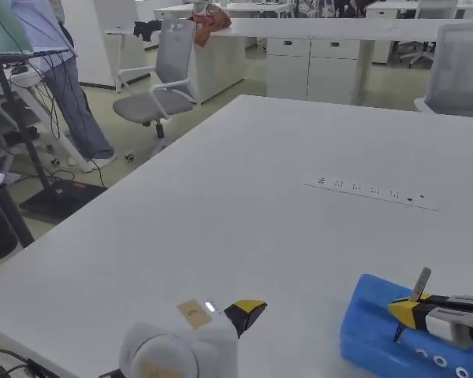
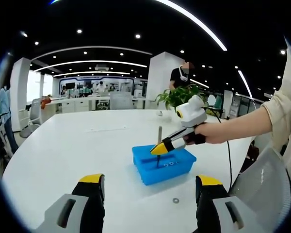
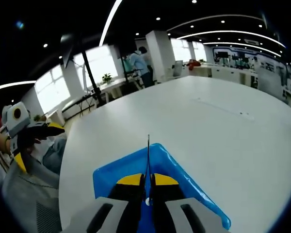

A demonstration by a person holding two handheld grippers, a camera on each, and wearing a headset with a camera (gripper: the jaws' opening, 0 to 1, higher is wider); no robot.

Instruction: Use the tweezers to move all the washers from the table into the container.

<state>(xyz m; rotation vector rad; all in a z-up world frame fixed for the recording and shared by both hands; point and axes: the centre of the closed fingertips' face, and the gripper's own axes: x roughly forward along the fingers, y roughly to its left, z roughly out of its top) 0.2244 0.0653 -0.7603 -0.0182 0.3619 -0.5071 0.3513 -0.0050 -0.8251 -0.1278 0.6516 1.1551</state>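
A blue container point(image 1: 363, 331) sits on the white table point(image 1: 244, 197) at the near right. My right gripper point(image 1: 402, 313) hovers over it, shut on thin metal tweezers point(image 1: 414, 295) whose tips point down into the container. Several washers point(image 1: 449, 365) lie inside it. In the right gripper view the tweezers point(image 3: 148, 153) stick out between the shut jaws above the container point(image 3: 189, 182). My left gripper point(image 2: 150, 194) is open and holds nothing, well back from the container point(image 2: 145, 177). One washer point(image 2: 175, 200) lies on the table near the left gripper's right jaw.
A flush socket strip point(image 1: 370, 191) is set in the table beyond the container. Office chairs point(image 1: 162, 87) and a standing person point(image 1: 59, 71) are past the far left edge. A potted plant point(image 2: 177, 97) stands at the table's far side.
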